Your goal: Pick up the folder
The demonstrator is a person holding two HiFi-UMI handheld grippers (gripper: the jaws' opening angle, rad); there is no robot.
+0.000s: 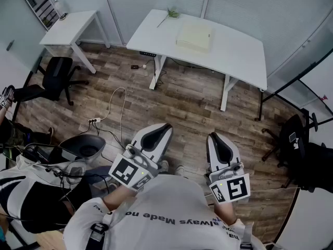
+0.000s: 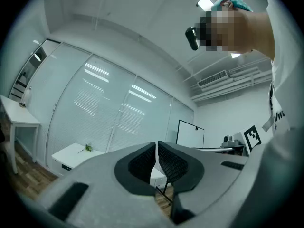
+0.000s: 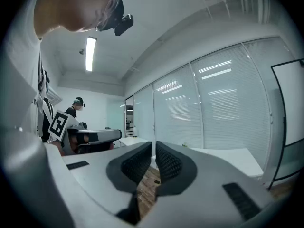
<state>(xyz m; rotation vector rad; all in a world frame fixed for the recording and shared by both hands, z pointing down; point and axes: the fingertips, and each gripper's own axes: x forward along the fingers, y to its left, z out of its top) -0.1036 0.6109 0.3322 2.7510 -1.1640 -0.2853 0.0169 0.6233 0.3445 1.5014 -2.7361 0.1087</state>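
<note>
A pale cream folder (image 1: 194,36) lies flat on the white desk (image 1: 239,56) at the far side of the room in the head view. My left gripper (image 1: 165,127) and right gripper (image 1: 214,138) are held close to the person's chest, well short of the desk, both pointing toward it. Each one is shut with nothing between its jaws. In the left gripper view the left gripper (image 2: 156,148) shows its black pads pressed together, with the desk (image 2: 71,153) small beyond them. The right gripper (image 3: 153,156) looks the same in its own view.
A green sprig (image 1: 170,13) lies on the desk's back left corner. A smaller white table (image 1: 67,27) stands at the left, a black chair (image 1: 52,79) beside it. Cables (image 1: 112,111) trail over the wood floor. Another black chair (image 1: 299,150) stands at the right.
</note>
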